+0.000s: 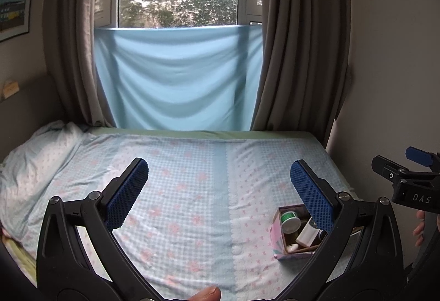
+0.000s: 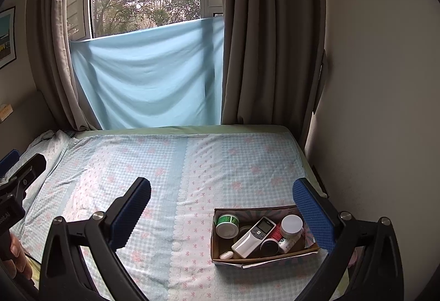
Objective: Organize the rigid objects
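Observation:
A cardboard box (image 2: 217, 254) sits on the bed at the right, near the front edge. It holds a white remote (image 2: 254, 236), a green-labelled jar (image 2: 227, 224), a white-lidded jar (image 2: 291, 225), a red bottle (image 2: 275, 232), a black-lidded jar (image 2: 269, 246) and a small white case (image 2: 226, 255). The box also shows in the left wrist view (image 1: 277, 240). My right gripper (image 2: 221, 187) is open and empty above the bed, its right finger over the box's right end. My left gripper (image 1: 219, 166) is open and empty over the bed, left of the box.
The bed (image 2: 165, 163) has a blue-and-pink patterned sheet. A pillow (image 1: 30, 158) lies at the left. A wall (image 2: 371, 108) runs along the right side. Curtains (image 2: 261, 39) and a blue cloth (image 2: 151, 75) hang behind the bed.

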The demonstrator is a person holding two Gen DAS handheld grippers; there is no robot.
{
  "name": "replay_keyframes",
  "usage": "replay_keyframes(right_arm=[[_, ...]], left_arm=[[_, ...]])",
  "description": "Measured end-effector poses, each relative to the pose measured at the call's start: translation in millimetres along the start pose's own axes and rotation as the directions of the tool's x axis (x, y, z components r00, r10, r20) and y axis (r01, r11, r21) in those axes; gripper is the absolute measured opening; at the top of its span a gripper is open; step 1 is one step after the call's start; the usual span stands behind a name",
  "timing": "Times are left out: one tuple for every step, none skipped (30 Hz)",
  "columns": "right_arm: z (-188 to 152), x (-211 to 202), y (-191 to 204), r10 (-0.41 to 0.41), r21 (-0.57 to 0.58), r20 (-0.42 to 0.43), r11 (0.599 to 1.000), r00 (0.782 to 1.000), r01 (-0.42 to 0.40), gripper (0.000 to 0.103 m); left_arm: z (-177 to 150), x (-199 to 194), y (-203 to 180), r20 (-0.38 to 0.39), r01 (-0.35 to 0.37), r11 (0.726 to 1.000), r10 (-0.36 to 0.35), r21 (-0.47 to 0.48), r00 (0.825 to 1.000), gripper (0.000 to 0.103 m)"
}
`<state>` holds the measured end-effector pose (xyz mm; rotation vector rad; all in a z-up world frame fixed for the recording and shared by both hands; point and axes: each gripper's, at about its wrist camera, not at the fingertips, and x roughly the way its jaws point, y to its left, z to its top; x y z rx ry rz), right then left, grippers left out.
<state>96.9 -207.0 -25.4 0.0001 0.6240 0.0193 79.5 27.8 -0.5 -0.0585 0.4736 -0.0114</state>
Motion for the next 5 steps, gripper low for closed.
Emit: replay_keyframes(right_arm=[[0.3,1.5,0.7,0.001,0.000,-0.005,1.000,1.000,-0.001,0.103],[0.0,4.0,0.8,0.002,0.001,-0.010,1.000,1.000,-0.002,0.103],[-0.6,6.3,0.9,0.001,0.003,-0.014,1.000,1.000,-0.001,0.103],[-1.4,8.8,1.0,0.000,0.005,-0.019,1.000,1.000,0.001,0.103],[-2.3,10.8,1.8,0.000,0.008,-0.025,1.000,1.000,0.001,0.103]], left_arm=[[-0.1,1.9,0.4,-0.007,0.015,1.000,-0.015,-0.002,1.000,0.103],[-0.4,3.4,0.5,-0.010,0.027,1.000,-0.027,-0.001,1.000,0.103],[-0.6,4.9,0.1,-0.012,0.030,1.000,-0.030,0.002,0.999,0.103],[-0.7,6.6,-0.6,-0.014,0.029,1.000,-0.029,0.008,0.999,0.103],[-1.0,8.5,-1.4,-0.017,0.025,1.000,-0.025,0.015,1.000,0.103]])
